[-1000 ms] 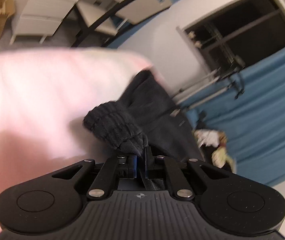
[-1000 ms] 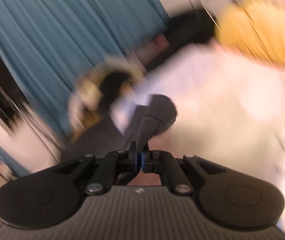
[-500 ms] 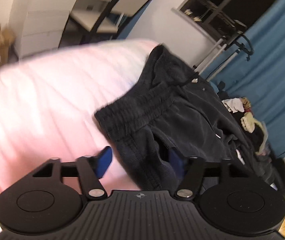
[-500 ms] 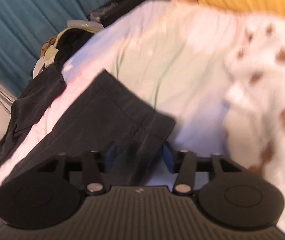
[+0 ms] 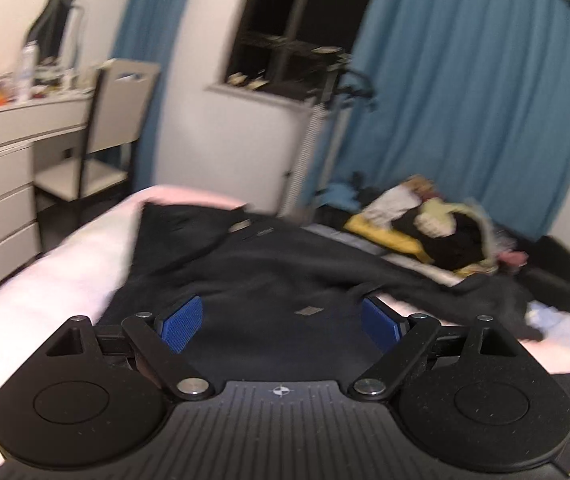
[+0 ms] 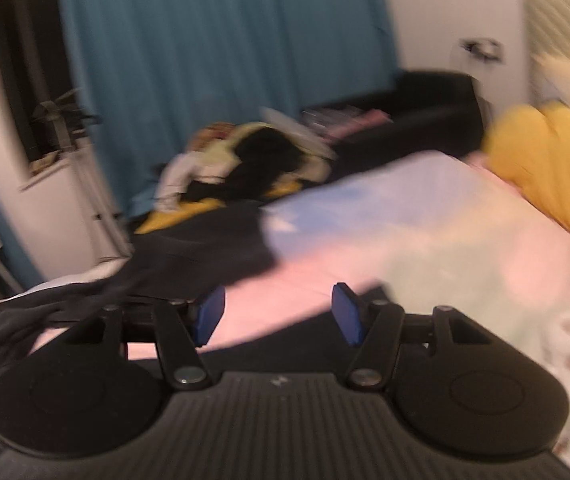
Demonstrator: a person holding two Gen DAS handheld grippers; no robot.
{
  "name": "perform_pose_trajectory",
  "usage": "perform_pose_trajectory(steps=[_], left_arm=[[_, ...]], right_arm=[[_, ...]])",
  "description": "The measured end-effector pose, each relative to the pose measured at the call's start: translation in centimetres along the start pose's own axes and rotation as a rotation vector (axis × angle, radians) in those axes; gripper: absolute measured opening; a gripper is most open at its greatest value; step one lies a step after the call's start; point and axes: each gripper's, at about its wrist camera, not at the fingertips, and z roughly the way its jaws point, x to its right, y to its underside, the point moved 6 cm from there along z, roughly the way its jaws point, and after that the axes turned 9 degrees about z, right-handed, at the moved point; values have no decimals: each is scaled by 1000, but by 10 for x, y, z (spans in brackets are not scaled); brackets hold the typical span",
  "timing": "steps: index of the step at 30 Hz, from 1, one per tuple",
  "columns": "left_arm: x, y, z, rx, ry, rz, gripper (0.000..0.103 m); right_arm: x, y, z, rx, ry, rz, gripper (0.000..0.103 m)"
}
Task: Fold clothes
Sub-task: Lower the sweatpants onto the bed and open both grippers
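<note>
Black trousers (image 5: 245,276) spread flat over the pink bedsheet (image 5: 65,264), beyond and beneath the left gripper (image 5: 281,318). Jaws of that gripper wide apart, just opened further, blue pads (image 5: 181,322) clear of the dark cloth seen between them. Right gripper (image 6: 277,314) likewise parted, just opened too, only pink sheet between its pads, trousers off to their left. Heap of clothes (image 5: 437,228) past the trousers' far edge

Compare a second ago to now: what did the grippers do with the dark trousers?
Both let go. The left gripper and right gripper, each shut on cloth before, have just been opening and pulled back, nothing between the pads. The dark trousers now lie spread on the pink bedding. Bedding unchanged.
</note>
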Motion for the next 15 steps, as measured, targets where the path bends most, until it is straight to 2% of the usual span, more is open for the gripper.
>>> perform_pose_trajectory(steps=[4, 9, 13, 15], left_arm=[[59, -16, 21, 29, 80, 44, 89], [116, -11, 47, 37, 134, 97, 89], [151, 4, 69, 25, 144, 157, 89], [159, 16, 79, 17, 163, 146, 89]], right_arm=[[-74, 3, 0, 14, -114, -95, 60], [-142, 22, 5, -23, -230, -71, 60], [-173, 40, 15, -35, -268, -84, 60], [-175, 50, 22, -34, -271, -78, 60]])
